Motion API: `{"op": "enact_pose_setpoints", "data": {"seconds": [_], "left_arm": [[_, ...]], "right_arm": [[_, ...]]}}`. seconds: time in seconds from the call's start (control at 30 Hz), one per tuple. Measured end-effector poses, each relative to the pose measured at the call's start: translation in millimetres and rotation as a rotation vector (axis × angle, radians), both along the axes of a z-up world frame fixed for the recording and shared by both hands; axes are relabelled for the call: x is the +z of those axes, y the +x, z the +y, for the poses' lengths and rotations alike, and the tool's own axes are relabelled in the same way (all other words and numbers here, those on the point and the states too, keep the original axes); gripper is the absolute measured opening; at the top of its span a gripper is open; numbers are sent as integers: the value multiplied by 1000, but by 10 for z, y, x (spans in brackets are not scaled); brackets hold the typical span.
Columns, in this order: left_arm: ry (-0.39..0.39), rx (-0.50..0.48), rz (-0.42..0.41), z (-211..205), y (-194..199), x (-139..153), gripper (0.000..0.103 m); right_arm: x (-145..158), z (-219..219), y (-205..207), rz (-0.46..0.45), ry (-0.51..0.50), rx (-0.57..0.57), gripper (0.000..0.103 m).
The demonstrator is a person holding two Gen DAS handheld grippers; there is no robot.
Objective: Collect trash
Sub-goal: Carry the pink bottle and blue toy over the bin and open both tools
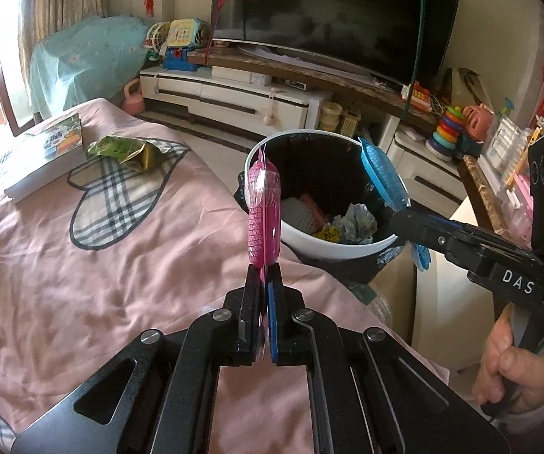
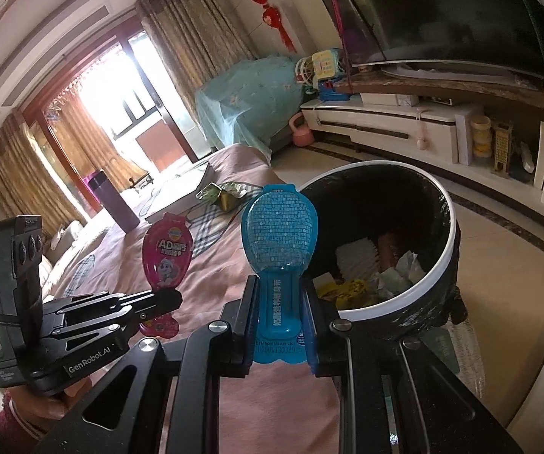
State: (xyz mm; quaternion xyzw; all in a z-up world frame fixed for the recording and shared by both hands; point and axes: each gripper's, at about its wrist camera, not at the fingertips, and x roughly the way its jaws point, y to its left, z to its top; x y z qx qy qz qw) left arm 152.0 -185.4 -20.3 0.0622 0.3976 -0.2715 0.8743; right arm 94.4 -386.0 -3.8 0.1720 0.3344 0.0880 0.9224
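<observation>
While both hands are hovering at the bin's (image 1: 332, 251) near rim, beside the pink-covered table edge (image 1: 309, 265), the left gripper (image 1: 265, 283) is pinching the pink package (image 1: 262, 208) upright; the right gripper (image 2: 277, 302) is pinching the blue package (image 2: 277, 227), long axis pointing away

A desk draped in a pink cloth (image 1: 94, 265) with plaid heart patches is seen in both views. A book (image 1: 44, 159) is laid near its far corner, and a purple flask (image 2: 111, 204) is stood upright beside it. A dark television (image 1: 332, 19) is mounted above a white cabinet (image 1: 234, 98). A pink kettlebell (image 1: 133, 96) is set on the floor by a teal-covered object (image 1: 86, 56). A ring-stacking toy (image 1: 448, 128) is seen at the right. Curtains (image 2: 203, 22) are hung beside the window.
</observation>
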Motion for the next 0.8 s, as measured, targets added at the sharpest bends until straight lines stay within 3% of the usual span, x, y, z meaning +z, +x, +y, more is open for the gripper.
{"op": "enact_pose_setpoints", "data": {"seconds": [0.8], "left_arm": [[15,-70,14,-585,287,52,3]], "right_arm": [[-45,-380,245,46,-15,-40,21]]}}
